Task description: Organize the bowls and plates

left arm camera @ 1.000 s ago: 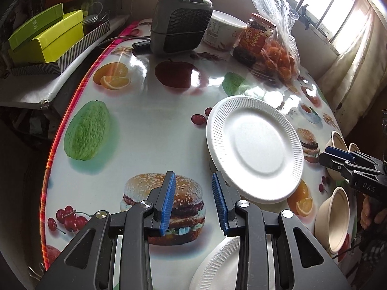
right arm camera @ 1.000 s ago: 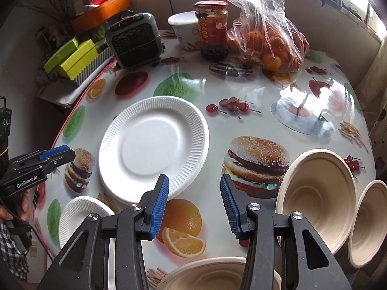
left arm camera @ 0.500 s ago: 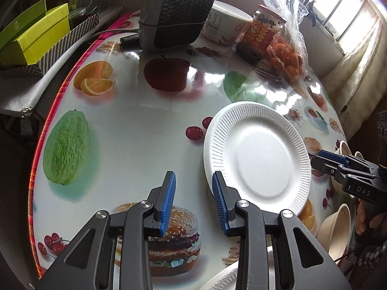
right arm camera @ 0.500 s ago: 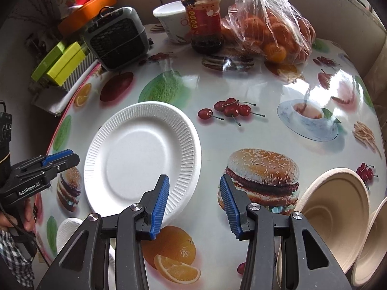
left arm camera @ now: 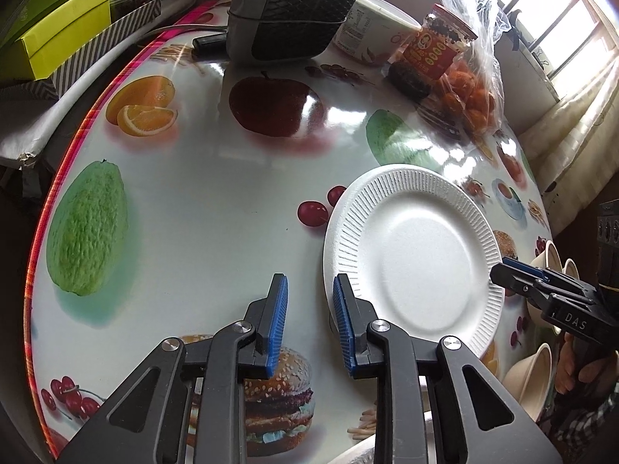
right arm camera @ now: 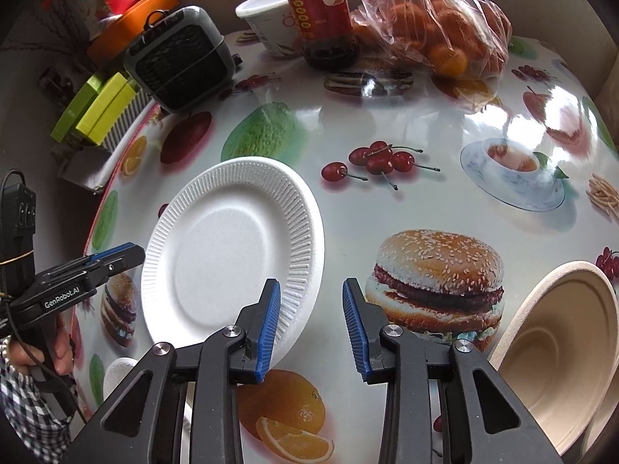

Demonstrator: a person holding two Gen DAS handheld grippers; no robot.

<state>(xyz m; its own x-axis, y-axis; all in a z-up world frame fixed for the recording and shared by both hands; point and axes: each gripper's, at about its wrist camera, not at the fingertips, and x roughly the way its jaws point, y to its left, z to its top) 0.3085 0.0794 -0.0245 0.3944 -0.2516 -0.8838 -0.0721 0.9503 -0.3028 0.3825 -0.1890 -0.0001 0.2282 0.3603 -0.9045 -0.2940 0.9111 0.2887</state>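
A large white ribbed plate (left arm camera: 414,259) lies flat on the fruit-print table; it also shows in the right wrist view (right arm camera: 232,255). My left gripper (left arm camera: 307,323) is open and empty, its right finger at the plate's near-left rim. My right gripper (right arm camera: 309,324) is open and empty, its left finger over the plate's right rim. Beige bowls (right arm camera: 561,355) stand at the right; they also show in the left wrist view (left arm camera: 530,379). A smaller white plate (right arm camera: 118,373) lies near the table's front edge, mostly hidden.
At the back stand a grey heater (left arm camera: 294,7), a white tub (left arm camera: 367,34), a red-labelled jar (right arm camera: 321,15) and a bag of oranges (right arm camera: 437,27). Yellow-green boxes (left arm camera: 62,38) sit off the table's left edge (left arm camera: 77,131).
Both grippers have moved forward toward the large plate from opposite sides. The plate has not moved. Both grippers stay open.
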